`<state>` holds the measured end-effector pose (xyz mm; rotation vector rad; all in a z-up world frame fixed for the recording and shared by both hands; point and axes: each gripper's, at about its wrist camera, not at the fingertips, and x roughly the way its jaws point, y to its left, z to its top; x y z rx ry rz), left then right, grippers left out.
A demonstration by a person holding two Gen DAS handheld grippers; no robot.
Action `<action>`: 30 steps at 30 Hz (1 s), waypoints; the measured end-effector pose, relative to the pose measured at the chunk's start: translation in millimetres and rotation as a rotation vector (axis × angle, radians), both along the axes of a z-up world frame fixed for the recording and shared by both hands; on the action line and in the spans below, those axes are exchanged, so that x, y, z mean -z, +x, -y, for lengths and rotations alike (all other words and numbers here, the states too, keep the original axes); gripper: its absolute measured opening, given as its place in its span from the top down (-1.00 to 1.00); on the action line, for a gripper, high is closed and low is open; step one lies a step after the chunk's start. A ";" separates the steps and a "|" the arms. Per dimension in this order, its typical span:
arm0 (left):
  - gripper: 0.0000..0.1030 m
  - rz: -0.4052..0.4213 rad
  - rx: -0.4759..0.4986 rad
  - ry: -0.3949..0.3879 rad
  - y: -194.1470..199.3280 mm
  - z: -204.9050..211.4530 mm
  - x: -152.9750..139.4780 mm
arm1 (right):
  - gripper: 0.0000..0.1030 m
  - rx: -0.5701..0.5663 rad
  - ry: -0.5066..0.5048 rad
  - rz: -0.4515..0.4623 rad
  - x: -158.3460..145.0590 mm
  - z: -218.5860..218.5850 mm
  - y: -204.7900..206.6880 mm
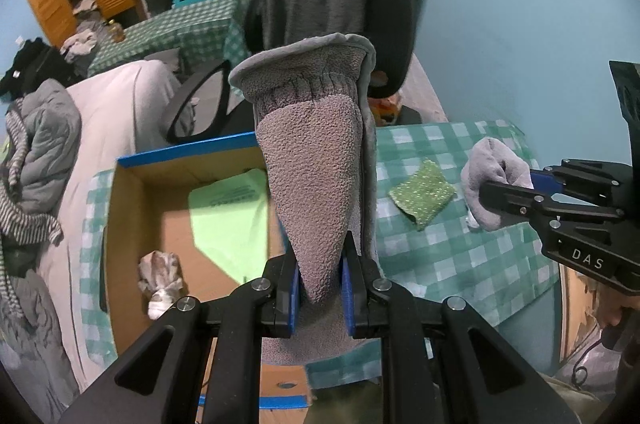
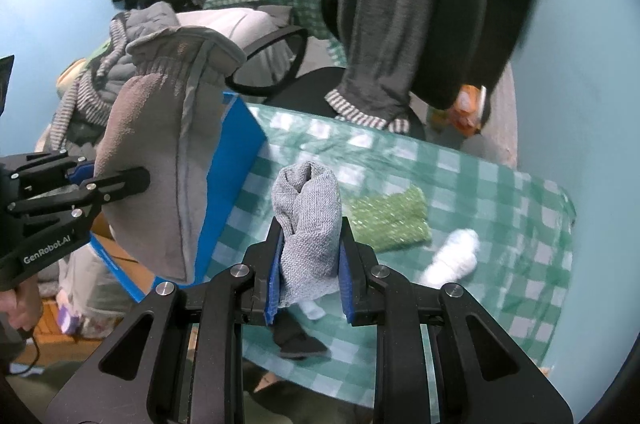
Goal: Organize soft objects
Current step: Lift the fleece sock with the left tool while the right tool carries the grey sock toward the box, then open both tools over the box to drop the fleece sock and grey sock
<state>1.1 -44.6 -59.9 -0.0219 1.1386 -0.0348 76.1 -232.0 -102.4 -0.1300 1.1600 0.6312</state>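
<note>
The left tool [image 1: 320,288] is clamped on a grey mitten [image 1: 320,160] held over the open box [image 1: 132,224], and the right tool [image 2: 308,272] grips a rolled grey sock [image 2: 308,216] above the table [image 2: 500,224]; both items look to be on their way in. The box already holds a lime cloth [image 1: 232,208] and a crumpled rag [image 1: 160,280], so the job seems partly done; a green scrubber [image 2: 388,220], a white sock [image 2: 452,260] and a dark sock [image 2: 296,340] remain on the table. Readable writing: "DAS" on the right tool in the left view; "GenRobot.AI" on the left tool in the right view; print on the lime cloth is too small to read.
</note>
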 end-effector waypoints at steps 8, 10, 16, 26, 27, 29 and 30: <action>0.68 0.010 -0.083 -0.005 -13.8 -38.5 -6.9 | 0.56 -0.096 0.019 0.012 -4.3 -49.8 0.6; 0.68 0.014 -0.103 -0.005 -17.6 -48.3 -7.8 | 0.56 -0.119 0.024 0.013 -5.4 -61.1 -0.3; 0.68 0.010 -0.158 0.002 -28.5 -77.1 -6.4 | 0.56 -0.183 0.033 0.010 -4.8 -99.7 -1.3; 0.68 -0.030 -0.209 0.016 -37.4 -115.7 11.9 | 0.56 -0.265 0.030 -0.008 3.4 -159.7 -7.6; 0.68 -0.035 -0.211 0.016 -37.8 -118.2 14.0 | 0.56 -0.271 0.028 -0.010 4.9 -164.8 -8.1; 0.68 -0.045 -0.211 0.021 -38.2 -122.7 18.9 | 0.56 -0.282 0.025 -0.016 8.1 -174.9 -9.1; 0.68 -0.049 -0.210 0.023 -38.6 -125.7 21.0 | 0.56 -0.284 0.023 -0.018 9.1 -178.3 -8.8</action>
